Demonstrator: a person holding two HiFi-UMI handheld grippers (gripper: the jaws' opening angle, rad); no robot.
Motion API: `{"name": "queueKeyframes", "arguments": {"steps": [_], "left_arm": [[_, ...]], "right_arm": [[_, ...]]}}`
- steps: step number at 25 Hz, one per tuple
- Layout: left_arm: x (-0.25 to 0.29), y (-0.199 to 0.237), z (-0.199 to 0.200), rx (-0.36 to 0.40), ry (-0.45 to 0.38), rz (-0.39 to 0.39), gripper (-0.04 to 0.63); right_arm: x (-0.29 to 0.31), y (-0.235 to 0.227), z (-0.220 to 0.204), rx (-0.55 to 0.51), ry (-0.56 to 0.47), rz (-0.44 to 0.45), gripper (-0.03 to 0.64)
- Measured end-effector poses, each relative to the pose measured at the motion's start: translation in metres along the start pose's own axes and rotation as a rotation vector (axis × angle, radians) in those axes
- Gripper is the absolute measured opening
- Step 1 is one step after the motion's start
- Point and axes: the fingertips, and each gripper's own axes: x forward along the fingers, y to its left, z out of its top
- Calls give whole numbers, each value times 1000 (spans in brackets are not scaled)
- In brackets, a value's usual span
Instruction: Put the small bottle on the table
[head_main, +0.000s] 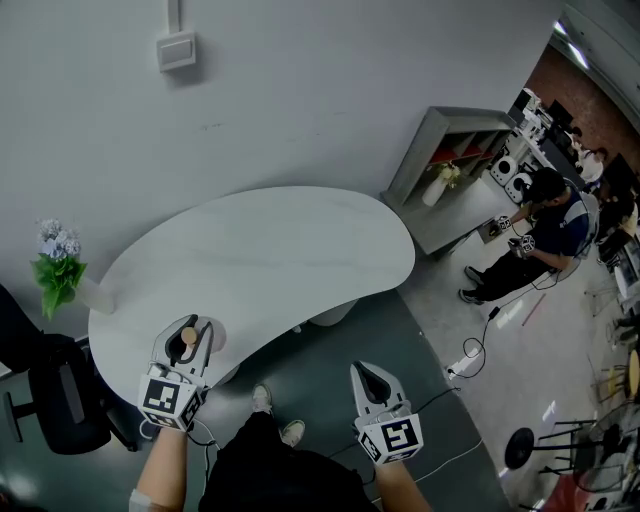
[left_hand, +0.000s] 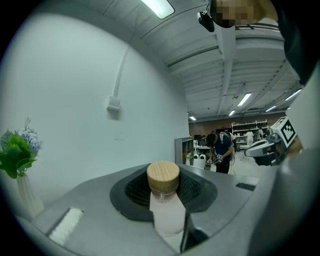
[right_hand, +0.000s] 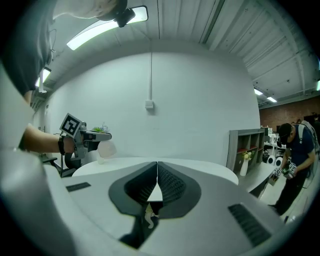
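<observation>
My left gripper (head_main: 187, 345) is shut on the small bottle (head_main: 188, 338), a pale, frosted bottle with a round wooden cap. In the head view it hangs over the near left edge of the white curved table (head_main: 280, 250). In the left gripper view the bottle (left_hand: 167, 212) stands upright between the dark pads, cap (left_hand: 163, 176) on top. My right gripper (head_main: 366, 375) is off the table to the right, over the grey floor, jaws shut with nothing between them (right_hand: 157, 176). The right gripper view also shows the left gripper (right_hand: 86, 137) with the bottle (right_hand: 106, 148).
A white vase of flowers (head_main: 58, 262) stands at the table's left end. A black chair (head_main: 62, 395) is beside it. A grey shelf unit (head_main: 450, 165) and a person (head_main: 540, 235) stand at the right. A cable (head_main: 470, 355) lies on the floor.
</observation>
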Motion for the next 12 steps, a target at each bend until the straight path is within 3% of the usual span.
{"name": "queueKeyframes", "arguments": {"steps": [12], "left_arm": [[68, -2, 3, -7, 8, -38, 104]], "right_arm": [[32, -51, 1, 6, 13, -35, 6]]}}
